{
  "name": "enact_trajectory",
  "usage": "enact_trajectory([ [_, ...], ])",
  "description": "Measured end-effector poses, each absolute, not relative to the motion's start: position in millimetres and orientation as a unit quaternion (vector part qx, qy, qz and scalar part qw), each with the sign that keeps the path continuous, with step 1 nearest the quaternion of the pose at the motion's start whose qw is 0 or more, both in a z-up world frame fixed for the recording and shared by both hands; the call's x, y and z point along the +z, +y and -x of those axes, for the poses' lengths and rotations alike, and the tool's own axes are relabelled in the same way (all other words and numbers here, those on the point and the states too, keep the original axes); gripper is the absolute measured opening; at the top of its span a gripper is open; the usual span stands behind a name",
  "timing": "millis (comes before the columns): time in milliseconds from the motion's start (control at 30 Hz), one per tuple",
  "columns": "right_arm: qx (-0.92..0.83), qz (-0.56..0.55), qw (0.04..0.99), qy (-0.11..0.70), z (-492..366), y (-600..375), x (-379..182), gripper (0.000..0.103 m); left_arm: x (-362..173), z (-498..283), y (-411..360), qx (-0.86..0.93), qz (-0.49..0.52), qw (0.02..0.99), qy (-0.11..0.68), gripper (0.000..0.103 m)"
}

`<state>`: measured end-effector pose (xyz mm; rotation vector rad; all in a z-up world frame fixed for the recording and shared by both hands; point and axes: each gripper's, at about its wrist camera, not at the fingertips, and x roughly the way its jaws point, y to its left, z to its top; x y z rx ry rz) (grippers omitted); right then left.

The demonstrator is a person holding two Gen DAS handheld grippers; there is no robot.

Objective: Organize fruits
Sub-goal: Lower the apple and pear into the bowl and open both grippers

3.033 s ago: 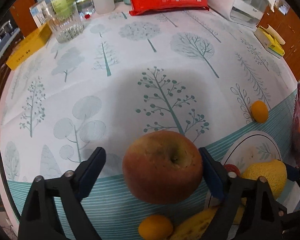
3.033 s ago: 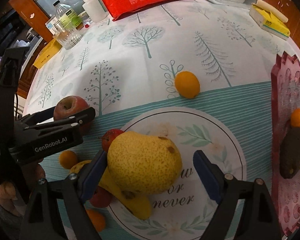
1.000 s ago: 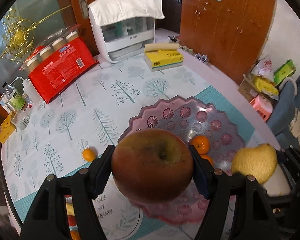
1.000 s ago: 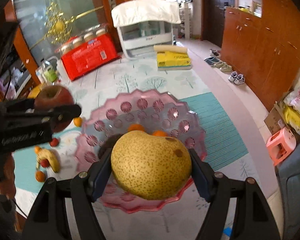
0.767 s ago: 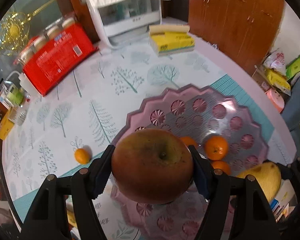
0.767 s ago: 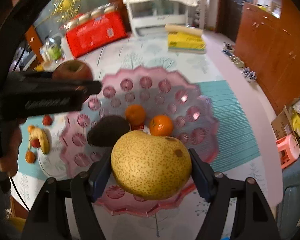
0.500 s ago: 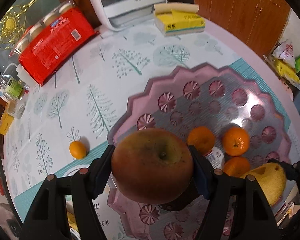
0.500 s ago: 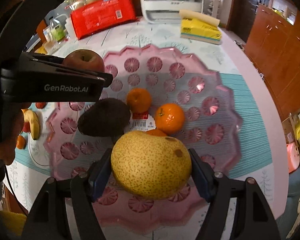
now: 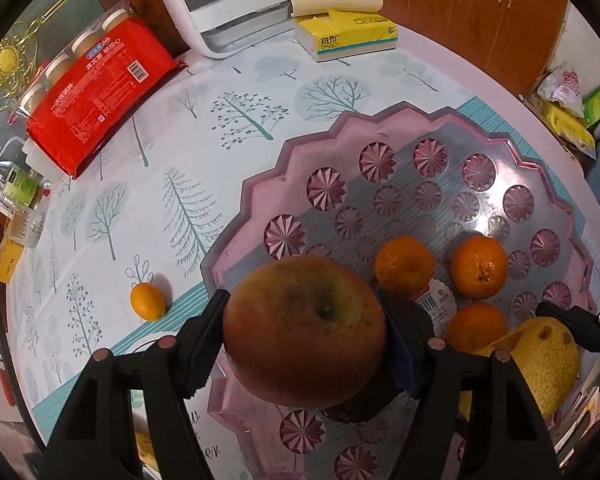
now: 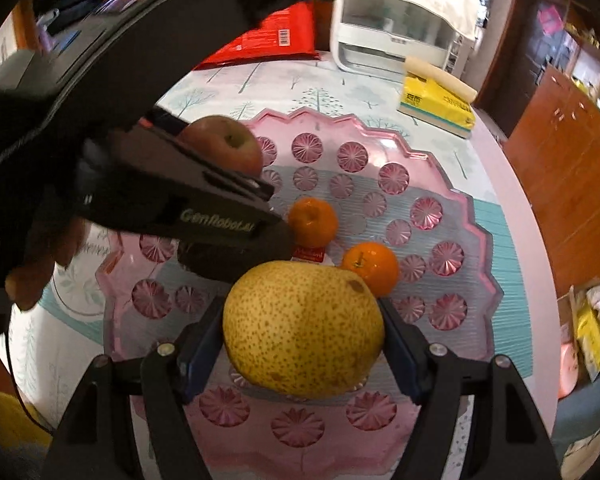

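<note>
My left gripper (image 9: 305,332) is shut on a red-green apple (image 9: 304,330) and holds it over the left part of the pink fruit tray (image 9: 440,132). My right gripper (image 10: 303,330) is shut on a yellow pear (image 10: 302,328) above the tray's near side (image 10: 476,240). The pear also shows in the left wrist view (image 9: 548,364), the apple in the right wrist view (image 10: 224,142). Three oranges (image 9: 478,266) and a dark avocado (image 10: 220,260), partly hidden, lie in the tray.
A small orange (image 9: 147,302) lies on the tree-print tablecloth left of the tray. A white round plate (image 9: 156,340) sits at the lower left. A red package (image 9: 96,84), a white appliance (image 9: 236,4), a yellow tissue box (image 9: 348,36) and bottles (image 9: 16,196) stand at the back.
Both grippers have come lower and closer over the pink tray with their fruit. The left gripper now crosses close in front of the right wrist camera.
</note>
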<state>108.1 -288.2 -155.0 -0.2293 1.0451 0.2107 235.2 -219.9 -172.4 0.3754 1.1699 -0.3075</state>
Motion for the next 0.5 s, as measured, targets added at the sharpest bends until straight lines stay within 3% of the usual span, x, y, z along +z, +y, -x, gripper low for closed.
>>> enact_trajectory([
  [133,0.102,0.103,0.85,0.506,-109.1,-292.8,-155.8,0.074,-169.3,-231.2,-218.3,-0.148,-0.175,0.807,0.543,0.072],
  [233,0.107,0.074,0.851,0.509,-110.6,-300.4,-151.7,0.074,-166.4,-223.8,-220.1,-0.143,-0.198,0.813,0.529,0.084],
  [500,0.091,0.037,0.857,0.506,-107.2,-314.3,-135.3,0.074,-160.6,-205.9,-216.1,-0.144,-0.201,0.813,0.528,0.085],
])
